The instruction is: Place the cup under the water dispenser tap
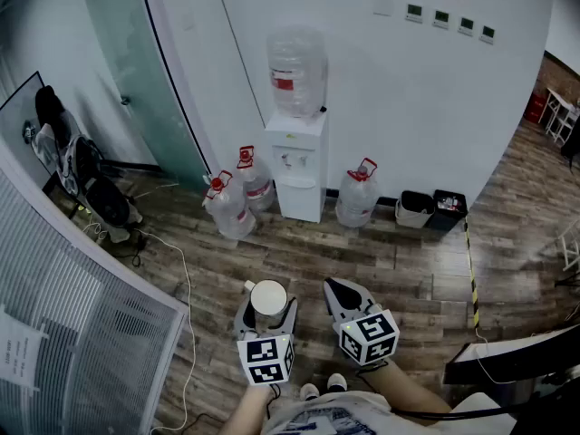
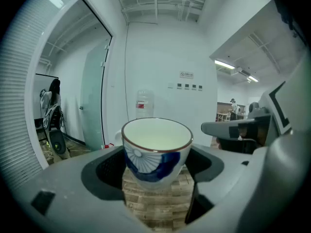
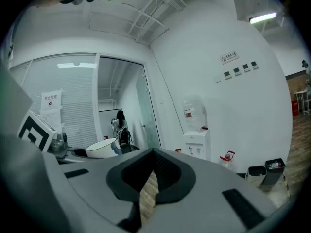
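A white cup (image 1: 268,297) with a blue pattern and a brown rim sits upright and empty between the jaws of my left gripper (image 1: 268,310), held above the wooden floor. In the left gripper view the cup (image 2: 156,152) fills the gap, both jaws pressing its sides. My right gripper (image 1: 342,290) floats beside it with its jaws together and nothing between them; from its own camera the cup (image 3: 103,148) shows at the left. The white water dispenser (image 1: 296,166) with a bottle on top stands far ahead against the wall, its taps (image 1: 292,160) facing me.
Three water jugs (image 1: 228,208) (image 1: 256,181) (image 1: 357,198) stand on the floor around the dispenser. Two small bins (image 1: 430,210) sit to its right. A louvred partition (image 1: 72,324) runs along my left, with cables (image 1: 177,270) on the floor and bags (image 1: 91,188) by the glass door.
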`<state>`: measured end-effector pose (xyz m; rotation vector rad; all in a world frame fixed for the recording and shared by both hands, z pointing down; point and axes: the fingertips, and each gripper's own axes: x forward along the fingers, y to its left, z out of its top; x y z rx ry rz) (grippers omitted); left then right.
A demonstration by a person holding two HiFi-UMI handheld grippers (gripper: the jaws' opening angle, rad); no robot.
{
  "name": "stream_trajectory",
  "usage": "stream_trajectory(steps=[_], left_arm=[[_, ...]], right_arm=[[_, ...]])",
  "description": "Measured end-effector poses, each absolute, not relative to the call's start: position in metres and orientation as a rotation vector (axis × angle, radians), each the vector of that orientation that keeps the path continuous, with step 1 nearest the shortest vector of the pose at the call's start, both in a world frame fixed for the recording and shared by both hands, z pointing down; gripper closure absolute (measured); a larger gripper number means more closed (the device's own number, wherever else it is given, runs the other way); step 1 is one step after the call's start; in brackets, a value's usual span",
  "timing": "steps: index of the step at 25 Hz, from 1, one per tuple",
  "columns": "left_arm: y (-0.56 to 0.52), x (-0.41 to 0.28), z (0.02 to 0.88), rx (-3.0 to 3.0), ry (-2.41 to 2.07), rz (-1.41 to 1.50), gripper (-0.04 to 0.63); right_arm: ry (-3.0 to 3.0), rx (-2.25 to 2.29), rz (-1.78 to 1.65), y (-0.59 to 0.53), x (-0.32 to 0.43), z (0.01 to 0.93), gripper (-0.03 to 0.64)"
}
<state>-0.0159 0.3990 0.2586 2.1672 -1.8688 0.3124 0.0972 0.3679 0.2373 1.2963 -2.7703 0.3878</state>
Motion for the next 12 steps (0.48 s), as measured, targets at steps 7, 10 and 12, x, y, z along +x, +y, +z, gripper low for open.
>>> stream_trajectory(steps=[7,10,12], left_arm=[[0.385,0.006,0.255,2.162,-1.884,0.300,0.172],[0.379,0.012,0.255,2.167,-1.881,0.308,0.172],[0.374,0.017,0.254,2.174,-1.876,0.315,0.172]], right_arm=[[-2.778,1.281,0.390,0.354,0.121,0.234,0.597],[-2.799,1.264,0.400,0.349,0.125,0.234,0.595],[-2.801,1.258,0.402,0.346,0.129,0.235,0.595]])
